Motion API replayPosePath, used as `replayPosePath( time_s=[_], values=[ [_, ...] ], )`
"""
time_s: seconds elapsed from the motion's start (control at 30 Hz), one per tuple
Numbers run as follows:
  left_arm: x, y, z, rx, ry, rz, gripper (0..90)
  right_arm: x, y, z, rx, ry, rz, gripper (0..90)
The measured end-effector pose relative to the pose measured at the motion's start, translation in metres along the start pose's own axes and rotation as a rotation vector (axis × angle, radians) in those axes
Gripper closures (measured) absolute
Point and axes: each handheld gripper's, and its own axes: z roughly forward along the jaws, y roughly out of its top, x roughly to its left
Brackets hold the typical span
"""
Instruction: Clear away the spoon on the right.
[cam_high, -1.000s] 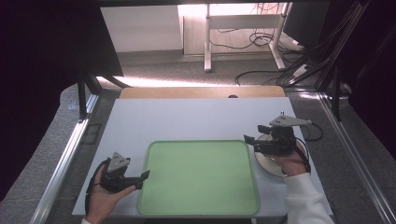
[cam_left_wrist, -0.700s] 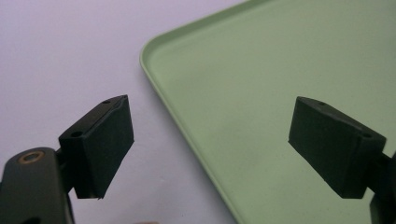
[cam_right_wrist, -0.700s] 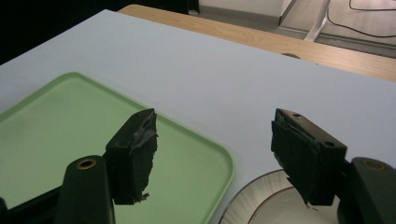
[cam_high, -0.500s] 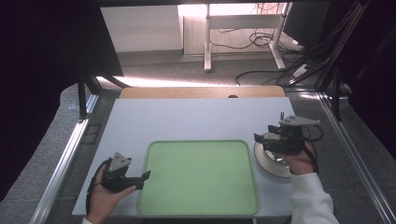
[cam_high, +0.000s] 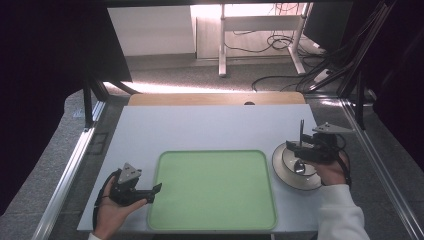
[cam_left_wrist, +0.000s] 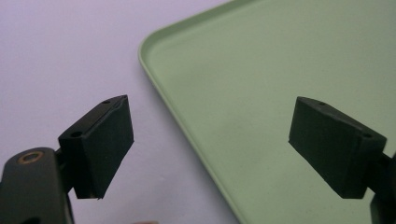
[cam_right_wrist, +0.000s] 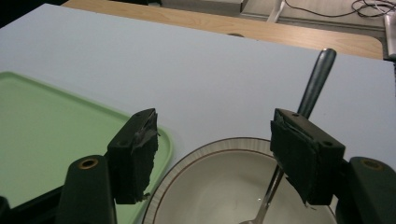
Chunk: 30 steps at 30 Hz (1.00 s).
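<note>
A green tray (cam_high: 215, 190) lies in the middle of the white table. To its right stands a white bowl (cam_high: 287, 172) with a brown line round its rim, and a metal spoon (cam_high: 301, 129) rests in it with the handle pointing up and away. My right gripper (cam_high: 292, 147) hangs open over the bowl (cam_right_wrist: 210, 196). The spoon handle (cam_right_wrist: 317, 79) runs up behind its right jaw, not between the jaws. My left gripper (cam_high: 154, 192) is open at the tray's left edge, one jaw over the table and one over the tray (cam_left_wrist: 261, 93).
A wooden strip (cam_high: 215, 98) runs along the table's far edge. Metal frame rails (cam_high: 75, 165) flank the table on both sides. Beyond it are desk legs and cables on the floor (cam_high: 280, 80).
My right gripper has shifted a little to the right and farther back over the bowl. The left gripper has stayed put.
</note>
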Motion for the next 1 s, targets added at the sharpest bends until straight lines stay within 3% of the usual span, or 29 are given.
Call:
replayPosePath(
  time_s=[0.57,0.9,1.0],
  values=[
    [0.0,0.0,0.002,0.003,0.006,0.003,13.3,-0.026,-0.005,0.001,-0.014,-0.06,0.063,33.9],
    [0.001,0.0,0.002,0.005,0.008,0.0,13.3,-0.041,0.0,0.02,0.007,-0.09,0.085,36.0],
    [0.001,0.0,0.003,0.007,0.007,0.0,13.3,-0.046,0.0,0.033,0.04,-0.103,0.092,37.1]
  ],
)
